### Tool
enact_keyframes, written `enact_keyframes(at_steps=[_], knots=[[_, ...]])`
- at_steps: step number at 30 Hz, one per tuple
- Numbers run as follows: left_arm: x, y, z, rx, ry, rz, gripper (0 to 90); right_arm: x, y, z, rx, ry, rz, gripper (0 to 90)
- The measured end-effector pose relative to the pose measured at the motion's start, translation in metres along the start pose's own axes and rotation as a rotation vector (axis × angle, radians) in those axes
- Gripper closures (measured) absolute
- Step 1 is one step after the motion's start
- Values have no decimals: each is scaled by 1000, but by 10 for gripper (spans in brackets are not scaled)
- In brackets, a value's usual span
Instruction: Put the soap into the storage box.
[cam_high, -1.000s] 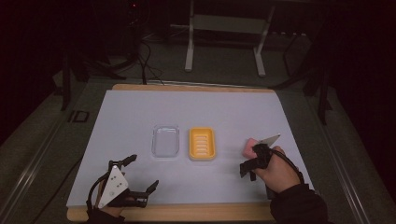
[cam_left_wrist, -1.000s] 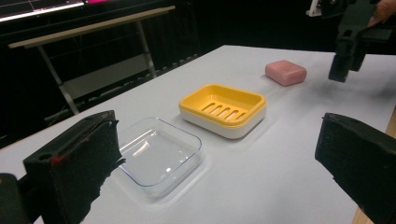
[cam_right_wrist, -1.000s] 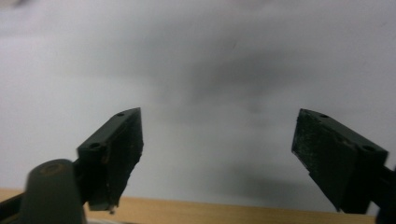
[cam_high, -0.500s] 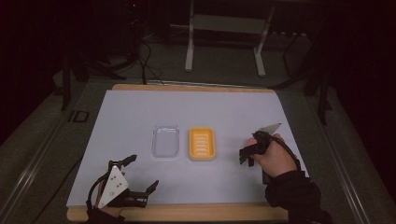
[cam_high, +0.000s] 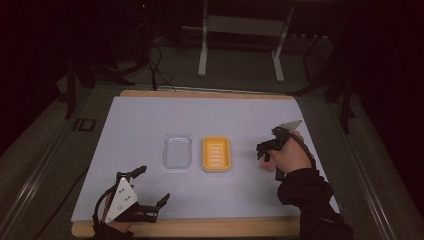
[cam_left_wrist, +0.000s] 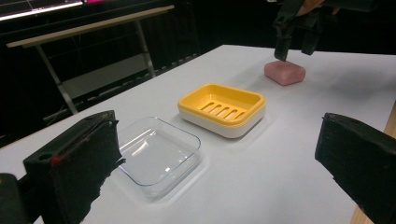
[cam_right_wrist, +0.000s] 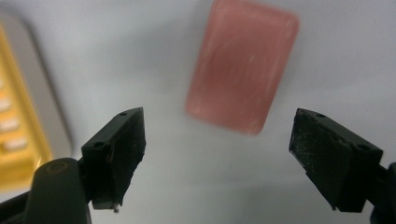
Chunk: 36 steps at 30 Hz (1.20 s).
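The pink soap bar (cam_right_wrist: 242, 66) lies flat on the white table (cam_high: 150, 115), to the right of the yellow soap dish (cam_high: 216, 154) and well apart from it; a clear lid (cam_high: 177, 150) sits just beside the dish on its other side. The right gripper (cam_high: 263, 150) hovers directly above the bar, jaws spread wide and holding nothing, with the bar lying ahead of and between them in the right gripper view. The bar is a rounded rectangle; in that view its long axis runs away from the camera, tilted slightly to the right, so the jaws straddle its narrow width. Judged step in hand: a descent to grasp the bar, probably for placing in the dish. To do it well, the gripper should move forward until the bar's middle sits between the pads, square itself to the slight tilt, then close across the short sides. The left gripper (cam_high: 150, 189) rests near the table's near edge, jaws apart, empty.
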<state>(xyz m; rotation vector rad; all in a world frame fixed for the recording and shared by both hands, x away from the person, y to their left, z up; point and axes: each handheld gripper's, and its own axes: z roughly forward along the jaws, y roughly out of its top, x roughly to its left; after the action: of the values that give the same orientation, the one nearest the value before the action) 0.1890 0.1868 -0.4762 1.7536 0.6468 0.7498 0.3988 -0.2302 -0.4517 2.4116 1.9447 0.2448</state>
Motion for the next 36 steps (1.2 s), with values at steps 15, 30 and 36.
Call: enact_keyframes(at_steps=[15,30,36], knots=[[0,0,0,-3,-4,0,6,5,20,21,-51,-94,57,187],[-1,0,0,1,-9,2,6,5,26,47,-8,-152,38,228],[-1,0,1,9,-11,6,6,6,26,52,1,-170,-1,312]])
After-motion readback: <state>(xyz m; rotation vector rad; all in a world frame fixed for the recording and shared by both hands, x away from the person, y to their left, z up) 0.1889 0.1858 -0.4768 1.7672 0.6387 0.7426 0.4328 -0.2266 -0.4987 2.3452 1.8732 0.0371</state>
